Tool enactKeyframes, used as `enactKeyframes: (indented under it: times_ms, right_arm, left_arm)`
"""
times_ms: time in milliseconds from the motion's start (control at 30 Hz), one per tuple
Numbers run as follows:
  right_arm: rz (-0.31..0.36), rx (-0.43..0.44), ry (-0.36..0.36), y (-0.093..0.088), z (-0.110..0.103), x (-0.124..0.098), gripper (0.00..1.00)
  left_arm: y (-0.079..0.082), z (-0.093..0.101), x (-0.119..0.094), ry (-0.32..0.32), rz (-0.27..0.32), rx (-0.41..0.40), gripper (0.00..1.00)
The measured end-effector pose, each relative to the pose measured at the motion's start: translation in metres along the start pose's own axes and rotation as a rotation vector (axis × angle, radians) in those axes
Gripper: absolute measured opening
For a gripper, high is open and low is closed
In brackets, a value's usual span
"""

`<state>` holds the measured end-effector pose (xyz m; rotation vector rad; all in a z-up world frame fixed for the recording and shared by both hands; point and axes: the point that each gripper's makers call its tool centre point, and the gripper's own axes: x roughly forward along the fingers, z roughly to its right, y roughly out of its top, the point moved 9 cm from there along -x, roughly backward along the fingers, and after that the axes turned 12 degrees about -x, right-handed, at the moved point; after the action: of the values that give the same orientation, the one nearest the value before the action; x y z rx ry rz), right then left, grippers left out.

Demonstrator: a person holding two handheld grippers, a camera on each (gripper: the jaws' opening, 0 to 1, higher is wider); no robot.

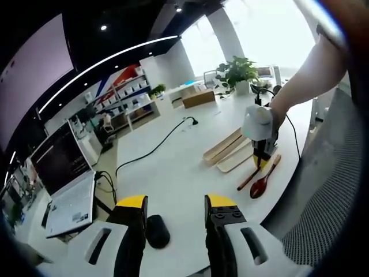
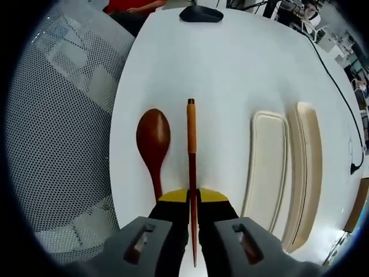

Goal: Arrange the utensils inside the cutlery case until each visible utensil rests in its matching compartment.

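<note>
Clamped between the right gripper [image 2: 193, 195] jaws, a slim wooden chopstick [image 2: 191, 138] is held over the smooth white surface [image 2: 230, 69], beside a glossy brown spoon [image 2: 153, 135] and the pale oblong cutlery case [image 2: 266, 167]. The left gripper [image 1: 176, 202] is held apart above the surface, near a dark oval mouse [image 1: 157, 231] and a laptop [image 1: 63, 184].

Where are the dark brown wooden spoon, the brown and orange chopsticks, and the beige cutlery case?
dark brown wooden spoon [image 2: 153, 134], right gripper view, on its oval bowl.
brown and orange chopsticks [image 2: 191, 130], right gripper view, on the orange upper shaft.
beige cutlery case [image 2: 266, 164], right gripper view, on the floor of its open tray.
</note>
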<state>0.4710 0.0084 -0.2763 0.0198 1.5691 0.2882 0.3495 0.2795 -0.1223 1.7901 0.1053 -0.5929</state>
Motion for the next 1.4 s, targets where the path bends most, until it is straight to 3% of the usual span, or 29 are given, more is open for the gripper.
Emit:
enactKeyframes:
  times_ms: [1400]
  right_arm:
    - [0.031,0.018,0.003,-0.005,0.004,-0.011,0.0]
  left_arm:
    - [0.001,-0.002,0.002,0.01,0.006,-0.008,0.4]
